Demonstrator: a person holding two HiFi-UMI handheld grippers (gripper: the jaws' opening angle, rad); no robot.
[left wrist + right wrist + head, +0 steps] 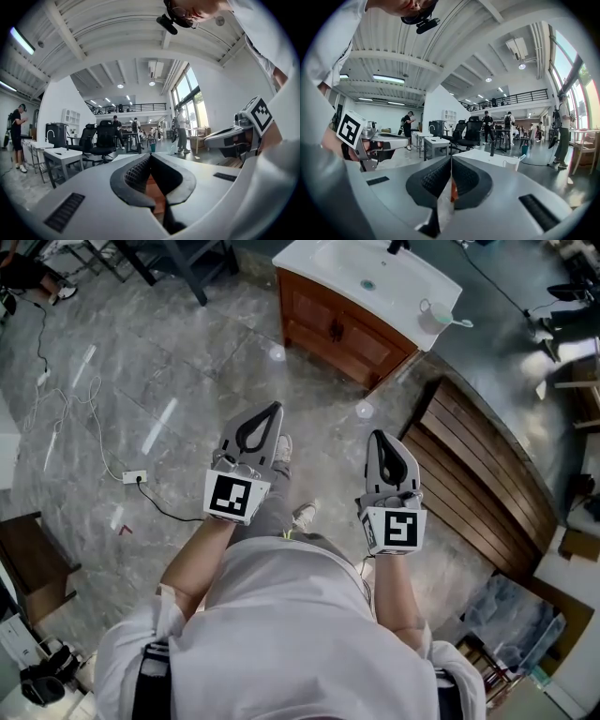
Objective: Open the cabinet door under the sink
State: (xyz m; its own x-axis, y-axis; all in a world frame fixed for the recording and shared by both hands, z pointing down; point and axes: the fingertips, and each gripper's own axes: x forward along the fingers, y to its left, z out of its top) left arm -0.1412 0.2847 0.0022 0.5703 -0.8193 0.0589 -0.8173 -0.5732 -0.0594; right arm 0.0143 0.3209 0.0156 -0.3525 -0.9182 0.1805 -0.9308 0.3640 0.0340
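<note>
The sink unit stands a few steps ahead in the head view: a white basin top (370,277) over a brown wooden cabinet (342,332) with both doors shut. My left gripper (277,410) and right gripper (378,437) are held side by side at waist height, pointing toward it and well short of it. Both are shut, with nothing between the jaws. In the left gripper view the left gripper (150,156) has its pads together, and the right gripper (236,136) shows beside it. In the right gripper view the right gripper (451,158) is shut, with the white basin top (487,157) beyond it.
A white cup (439,313) sits on the basin's right corner. A curved slatted wooden platform (478,474) lies to the right of the cabinet. A power strip (134,477) and cable lie on the grey floor at left. Desks, office chairs and people stand farther back.
</note>
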